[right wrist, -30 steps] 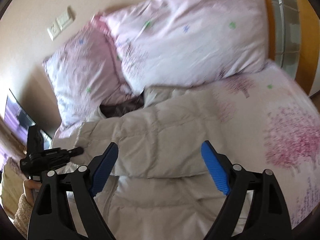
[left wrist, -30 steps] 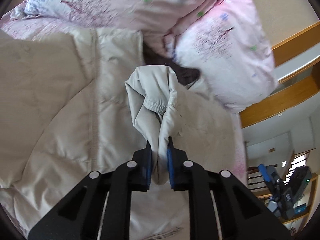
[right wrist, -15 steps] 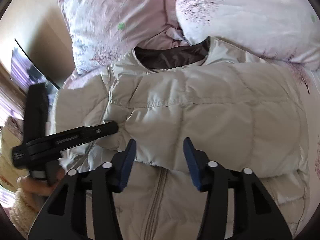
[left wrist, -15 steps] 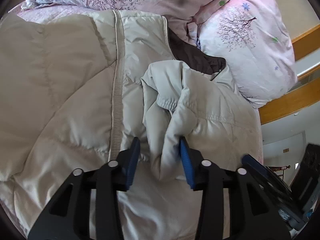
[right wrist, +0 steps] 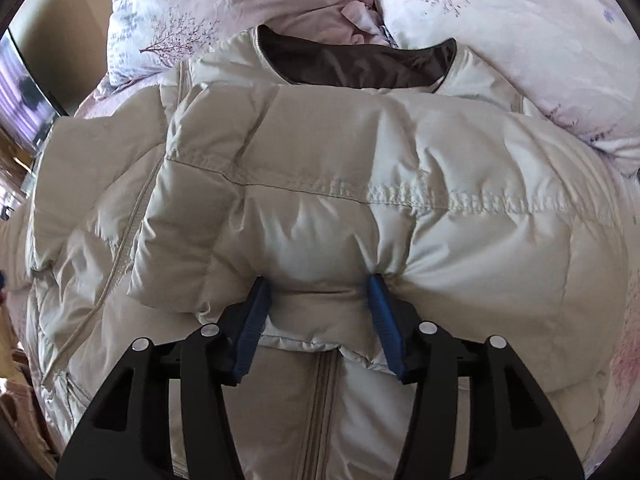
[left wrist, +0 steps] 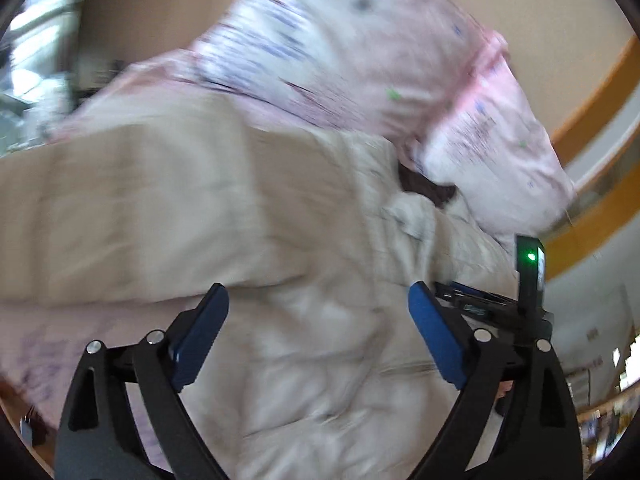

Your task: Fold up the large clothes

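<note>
A beige puffer jacket [right wrist: 360,168] lies on the bed, dark brown lining at its collar [right wrist: 352,64] toward the pillows. One sleeve is folded across the chest. My right gripper [right wrist: 318,292] presses into that folded sleeve's lower edge, jaws partly closed around a bulge of padding above the zipper [right wrist: 320,408]. My left gripper [left wrist: 318,312] is open wide and empty, raised above the jacket [left wrist: 280,240]; that view is motion-blurred. The released sleeve cuff [left wrist: 416,216] lies near the collar. The right gripper's body [left wrist: 528,280] shows at the right of the left wrist view.
Two pink floral pillows [right wrist: 500,40] [right wrist: 192,20] lean at the head of the bed behind the collar. The pink floral sheet [right wrist: 624,360] shows at the right. A wooden frame [left wrist: 592,92] runs along the wall. A screen [right wrist: 24,96] stands at the left.
My left gripper let go of the sleeve cuff, opened wide and pulled back quickly. My right gripper came down onto the folded sleeve and narrowed around its edge.
</note>
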`<state>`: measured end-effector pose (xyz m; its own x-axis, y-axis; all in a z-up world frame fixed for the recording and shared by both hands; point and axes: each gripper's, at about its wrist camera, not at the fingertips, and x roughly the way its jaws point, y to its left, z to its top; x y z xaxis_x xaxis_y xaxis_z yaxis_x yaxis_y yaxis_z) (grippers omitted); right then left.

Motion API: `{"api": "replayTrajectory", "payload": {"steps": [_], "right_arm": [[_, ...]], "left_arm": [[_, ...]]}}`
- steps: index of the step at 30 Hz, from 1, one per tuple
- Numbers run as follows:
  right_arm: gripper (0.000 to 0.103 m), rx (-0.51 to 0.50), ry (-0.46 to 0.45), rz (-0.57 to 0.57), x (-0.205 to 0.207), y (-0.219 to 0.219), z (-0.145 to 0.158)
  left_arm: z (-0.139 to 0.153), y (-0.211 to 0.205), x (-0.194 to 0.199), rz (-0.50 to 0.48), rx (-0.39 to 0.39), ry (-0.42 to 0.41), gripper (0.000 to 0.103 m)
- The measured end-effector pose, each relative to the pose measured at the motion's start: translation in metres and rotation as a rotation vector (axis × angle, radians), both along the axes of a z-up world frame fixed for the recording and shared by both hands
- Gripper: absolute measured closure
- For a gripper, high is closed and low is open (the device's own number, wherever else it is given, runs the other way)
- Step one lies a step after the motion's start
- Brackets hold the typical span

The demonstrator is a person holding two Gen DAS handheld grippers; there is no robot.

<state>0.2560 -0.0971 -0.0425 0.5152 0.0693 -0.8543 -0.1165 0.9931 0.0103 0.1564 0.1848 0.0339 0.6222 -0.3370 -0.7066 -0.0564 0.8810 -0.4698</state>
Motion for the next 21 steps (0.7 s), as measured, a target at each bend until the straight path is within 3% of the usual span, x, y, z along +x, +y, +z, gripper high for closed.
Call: {"api": "replayTrajectory", "payload": {"steps": [6, 12, 17, 21], "right_arm": [[0.025, 0.136, -0.008, 0.000, -0.016, -0.017, 0.017], [0.022, 0.238, -0.036, 0.004, -0.033, -0.029, 0.034], [0.021, 0.242, -0.052, 0.000, -0.041, -0.032, 0.039], [0.021, 0.227, -0.064, -0.009, -0.046, -0.040, 0.041]], "left_arm": [[-0.018, 0.089, -0.050, 0.254, -0.061, 0.040, 0.013], [-0.045, 0.152, -0.071, 0.465, -0.136, 0.073, 0.024], [-0.064, 0.179, -0.069, 0.564, -0.254, 0.088, 0.036], [-0.079, 0.196, -0.066, 0.644, -0.297, 0.112, 0.043]]}}
